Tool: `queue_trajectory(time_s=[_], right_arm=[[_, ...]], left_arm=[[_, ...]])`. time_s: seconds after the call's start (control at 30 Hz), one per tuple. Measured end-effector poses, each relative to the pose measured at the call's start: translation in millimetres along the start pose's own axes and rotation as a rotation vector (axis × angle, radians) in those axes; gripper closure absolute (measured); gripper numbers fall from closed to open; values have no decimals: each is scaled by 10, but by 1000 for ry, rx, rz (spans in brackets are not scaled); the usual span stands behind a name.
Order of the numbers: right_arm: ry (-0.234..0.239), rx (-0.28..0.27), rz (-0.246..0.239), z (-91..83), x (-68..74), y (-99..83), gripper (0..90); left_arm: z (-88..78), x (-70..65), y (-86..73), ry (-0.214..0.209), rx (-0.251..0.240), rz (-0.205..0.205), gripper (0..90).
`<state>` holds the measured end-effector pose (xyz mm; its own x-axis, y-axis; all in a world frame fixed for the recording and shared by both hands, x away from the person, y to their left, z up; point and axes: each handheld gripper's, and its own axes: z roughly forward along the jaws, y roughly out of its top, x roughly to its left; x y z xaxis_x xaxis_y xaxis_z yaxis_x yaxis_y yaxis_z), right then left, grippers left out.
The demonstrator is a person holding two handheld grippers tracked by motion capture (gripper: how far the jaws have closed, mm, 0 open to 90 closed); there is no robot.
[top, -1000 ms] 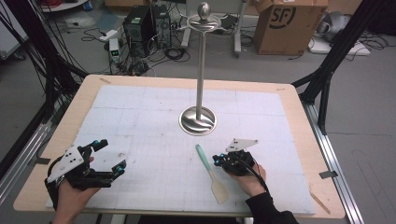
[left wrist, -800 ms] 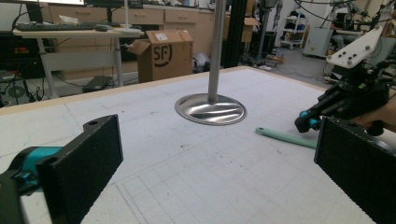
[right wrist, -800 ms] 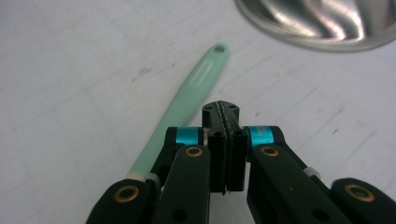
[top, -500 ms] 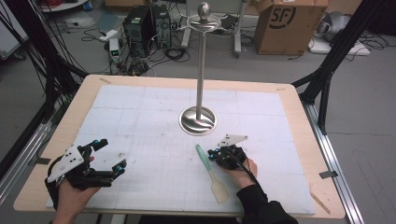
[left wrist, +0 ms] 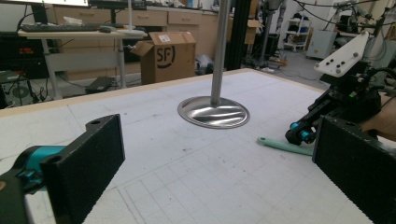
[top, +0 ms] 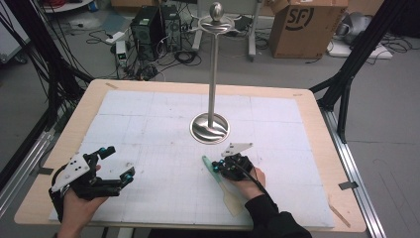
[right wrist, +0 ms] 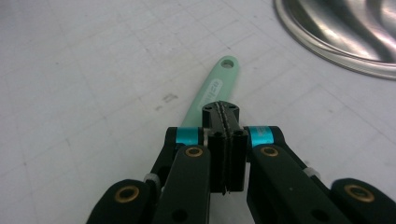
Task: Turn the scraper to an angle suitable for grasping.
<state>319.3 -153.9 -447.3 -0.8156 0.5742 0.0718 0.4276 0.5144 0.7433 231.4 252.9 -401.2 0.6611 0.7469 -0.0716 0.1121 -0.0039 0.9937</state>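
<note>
**Desk contents, with items partly obscured**

1. Desk [top: 317, 124]: wooden top covered by a white gridded mat. Near edge cut off by the bottom of the high view.

2. Metal stand [top: 213, 79]: a polished round base, an upright pole and a knob on top, placed near the mat's centre. In the left gripper view the pole [left wrist: 218, 51] runs out of the frame at the top. In the right gripper view only an arc of the base [right wrist: 341, 37] shows at the upper right corner.

3. Spatula [top: 210, 167]: pale mint-green handle with a hanging hole at the far end, lying flat on the mat in front of the stand's base, well apart from it. Its blade end, pale and faint against the mat, is partly covered by the right hand [top: 247, 181]. Lettering on the handle [right wrist: 212, 88] is too blurred to read.

4. Right claw [top: 221, 166]: clenched, jaws pressed flat together with no gap, directly over the spatula handle. Whether the tips touch the handle cannot be told.

5. Left claw [top: 116, 161]: released, jaws spread wide, held by the left hand [top: 79, 203] at the desk's near left corner, well apart from the spatula.

6. Cardboard box [top: 302, 25]: on the floor beyond the desk, top flap cut off.
</note>
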Motion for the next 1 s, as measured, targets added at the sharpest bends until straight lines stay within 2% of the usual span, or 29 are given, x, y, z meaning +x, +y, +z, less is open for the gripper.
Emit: queue_trajectory(time_s=[0.13, 0.33, 0.37, 0.5, 0.7, 0.77, 0.87, 0.9, 1.0], right_arm=[[39, 22, -33, 63, 98, 73, 900], [113, 61, -105, 164, 322, 181, 900], [125, 69, -104, 168, 350, 189, 900], [175, 88, -148, 195, 460, 214, 900], [218, 100, -178, 189, 545, 209, 900], [251, 103, -194, 179, 602, 187, 900], [252, 104, -205, 169, 633, 183, 900], [241, 106, -223, 156, 649, 187, 900], [235, 60, -222, 92, 643, 194, 900]], left_arm=[[-27, 11, 7, 6, -3, 0, 28], [-65, 27, 11, 16, -4, -1, 29], [-72, 32, 11, 17, -2, -2, 28], [-87, 47, 5, 25, -3, -11, 29], [-92, 39, 11, 25, -2, -9, 28], [-74, 31, 1, 22, 3, -7, 28], [-63, 27, -7, 20, 9, -5, 28], [-60, 25, -6, 20, 11, -4, 29], [-63, 26, 4, 18, 9, -1, 29]])
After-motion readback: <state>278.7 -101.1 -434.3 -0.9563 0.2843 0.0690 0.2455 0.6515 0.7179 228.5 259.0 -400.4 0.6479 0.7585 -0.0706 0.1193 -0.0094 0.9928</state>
